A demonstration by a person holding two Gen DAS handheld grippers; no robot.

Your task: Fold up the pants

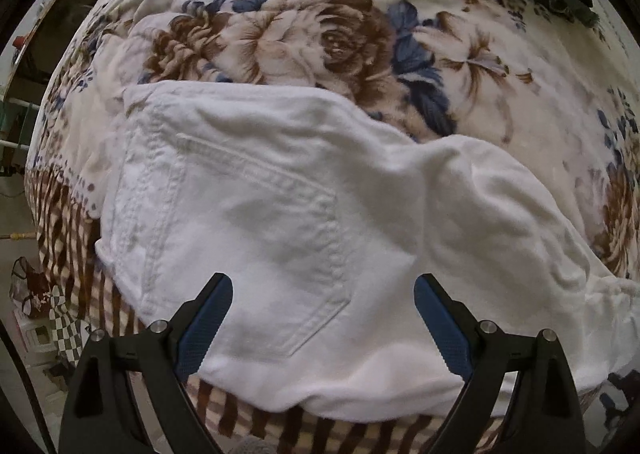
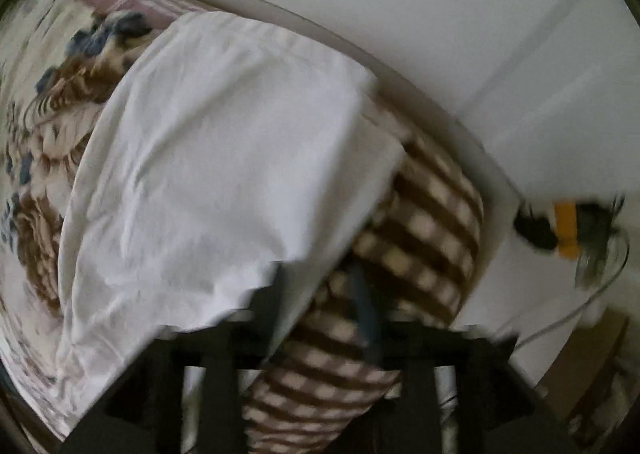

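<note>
White pants point(image 1: 304, 222) lie on a floral blanket point(image 1: 320, 26) covering the bed, back pocket up, filling the left wrist view's centre, with a leg trailing toward 4 o'clock. The left gripper point(image 1: 323, 318) hovers at 6 o'clock, its blue-padded fingers point(image 1: 206, 324) spread wide and holding nothing. In the blurred right wrist view, the right gripper point(image 2: 320, 318) sits at 6 o'clock by the pants' edge over the blanket's checked border point(image 2: 424, 230); whether its fingers grip cannot be told.

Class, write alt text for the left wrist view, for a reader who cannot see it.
White pants lie back pocket up on a floral blanket near the bed's edge. The open left gripper hangs above the waist end, its blue-padded fingers spread and holding nothing.
</note>
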